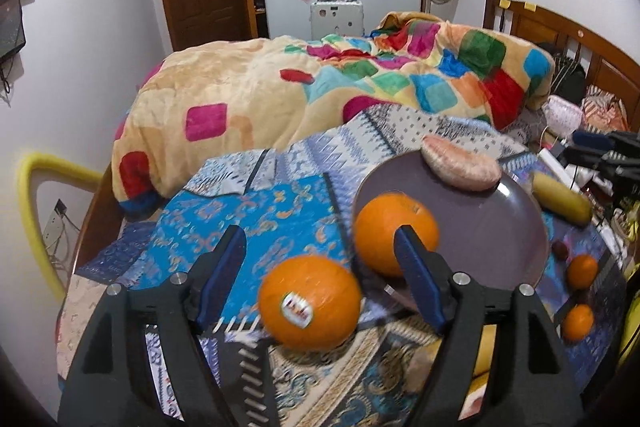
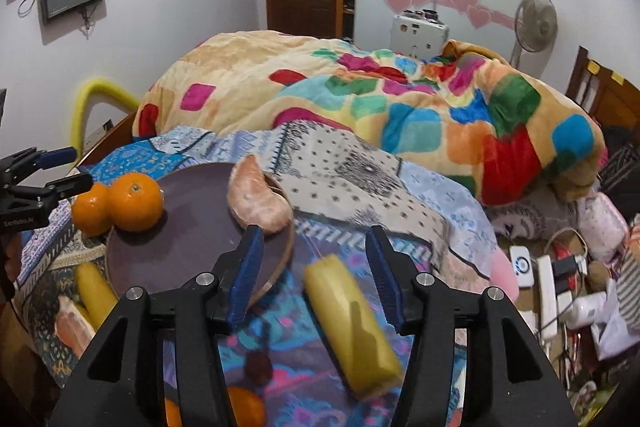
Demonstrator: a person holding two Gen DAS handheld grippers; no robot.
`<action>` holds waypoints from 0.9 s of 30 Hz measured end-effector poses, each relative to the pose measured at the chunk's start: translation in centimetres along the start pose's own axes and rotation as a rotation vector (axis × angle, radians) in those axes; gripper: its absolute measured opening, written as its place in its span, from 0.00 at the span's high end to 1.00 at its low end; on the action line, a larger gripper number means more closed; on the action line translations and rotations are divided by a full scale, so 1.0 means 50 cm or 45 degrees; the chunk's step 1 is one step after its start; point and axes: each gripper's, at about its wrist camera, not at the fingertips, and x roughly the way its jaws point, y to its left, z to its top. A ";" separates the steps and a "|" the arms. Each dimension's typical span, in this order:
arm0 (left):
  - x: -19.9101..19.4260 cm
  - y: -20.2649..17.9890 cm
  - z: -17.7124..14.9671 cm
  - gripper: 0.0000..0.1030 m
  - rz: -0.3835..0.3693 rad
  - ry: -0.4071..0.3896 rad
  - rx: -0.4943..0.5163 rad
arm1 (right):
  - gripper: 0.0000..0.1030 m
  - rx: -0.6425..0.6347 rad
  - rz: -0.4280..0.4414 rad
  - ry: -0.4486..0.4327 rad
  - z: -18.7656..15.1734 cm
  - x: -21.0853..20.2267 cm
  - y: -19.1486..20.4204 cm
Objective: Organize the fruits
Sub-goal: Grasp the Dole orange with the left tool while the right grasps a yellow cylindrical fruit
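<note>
Two grippers over the patterned bedspread [image 1: 280,211], both with jaws spread wide and nothing held; the left gripper [image 1: 320,279] frames a stickered orange [image 1: 310,301] that sits on the cloth just off the near-left rim of the purple plate [image 1: 480,227]; a second orange [image 1: 396,231] sits right at that rim, half behind the right finger; a peeled pomelo wedge [image 1: 460,167] rests on the plate's far edge.

Over on the other side, the right gripper [image 2: 316,275] straddles a yellow banana-like fruit [image 2: 352,323] lying on the cloth just off the plate's right rim; it lies roughly along the fingers, tilted a little across them.

The step in hand looks like picking up loose fruit for the plate; for the orange, I'd centre it between the pads, push in until they pass its widest part, then squeeze gently, since a round fruit will roll on soft bedding; for the yellow fruit, take it across its middle so it doesn't swing.

Pose: both grippers tip forward and down, low over the near edge of the bed; the left one shows at the far left of the right camera, level with the oranges; two small oranges [image 1: 580,291] and a dark little fruit [image 1: 560,250] wait beside the plate's near-right side.
</note>
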 end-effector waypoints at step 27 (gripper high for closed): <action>0.092 0.035 -0.069 0.21 -0.051 0.180 -0.073 | 0.45 -0.011 -0.027 0.223 -0.090 0.080 -0.039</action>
